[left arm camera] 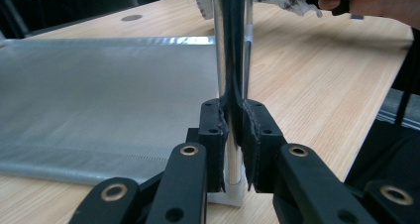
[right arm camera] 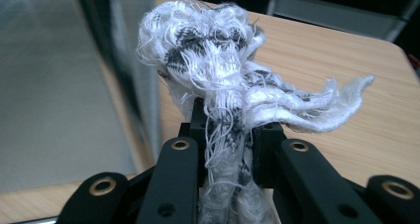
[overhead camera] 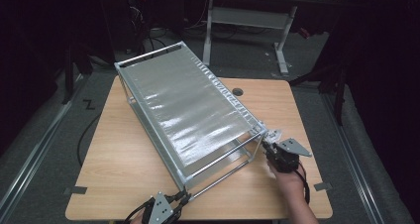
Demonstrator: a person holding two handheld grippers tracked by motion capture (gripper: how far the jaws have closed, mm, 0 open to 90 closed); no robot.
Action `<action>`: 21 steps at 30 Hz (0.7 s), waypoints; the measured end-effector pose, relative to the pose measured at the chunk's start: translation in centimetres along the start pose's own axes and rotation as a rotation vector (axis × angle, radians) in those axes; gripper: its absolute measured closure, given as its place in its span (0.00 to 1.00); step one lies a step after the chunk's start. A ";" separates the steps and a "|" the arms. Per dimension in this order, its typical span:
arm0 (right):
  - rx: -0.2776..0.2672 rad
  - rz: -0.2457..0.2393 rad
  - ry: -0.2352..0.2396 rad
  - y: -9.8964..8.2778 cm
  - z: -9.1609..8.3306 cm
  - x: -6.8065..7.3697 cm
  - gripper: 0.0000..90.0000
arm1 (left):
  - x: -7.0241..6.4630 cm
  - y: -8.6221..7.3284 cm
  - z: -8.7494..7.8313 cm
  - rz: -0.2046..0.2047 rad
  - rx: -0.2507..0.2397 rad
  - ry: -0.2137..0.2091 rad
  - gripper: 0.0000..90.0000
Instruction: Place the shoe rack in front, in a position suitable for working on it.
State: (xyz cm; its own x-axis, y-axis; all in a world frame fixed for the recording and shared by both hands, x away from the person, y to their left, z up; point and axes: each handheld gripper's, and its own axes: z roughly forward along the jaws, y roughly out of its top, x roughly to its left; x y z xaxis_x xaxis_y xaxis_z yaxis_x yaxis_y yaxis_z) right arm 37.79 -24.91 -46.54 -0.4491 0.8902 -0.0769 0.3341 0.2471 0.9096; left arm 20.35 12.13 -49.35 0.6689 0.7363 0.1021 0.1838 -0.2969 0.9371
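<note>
Item: metal rack with a silver mesh sheet stretched over its frame, lying on its side and set at a slant across the wooden tabletop.
Position: far end of the rack reaches past the back left edge of the tabletop; near end points toward the person's side.
Frame: thin bright posts run along the near end; a white foot caps one post where it meets the tabletop.
Left tongs: at the near edge of the tabletop, closed tight on a post at the rack's lower corner; in the left gripper view the post stands pinched between both pads.
Right tongs: at the rack's right corner, closed on a frayed white and grey cloth.
Cloth: bunched above the pads, one loose strip trailing sideways, just beside the rack's corner post.
Hand: the right hand grips its tool from below.
</note>
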 end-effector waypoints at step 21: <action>-0.050 -0.030 0.094 0.6 1.1 1.9 0.86 | 1.0 -0.5 -1.1 -0.007 0.011 0.062 0.88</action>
State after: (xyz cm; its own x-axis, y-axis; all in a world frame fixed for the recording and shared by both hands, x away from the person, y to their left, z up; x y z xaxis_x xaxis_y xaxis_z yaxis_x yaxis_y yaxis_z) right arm 38.06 -22.67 -46.59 -0.5347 0.8423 -0.0684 0.2783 0.2519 0.9269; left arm 20.10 13.70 -49.32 0.6218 0.7745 0.1161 0.1964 -0.2977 0.9343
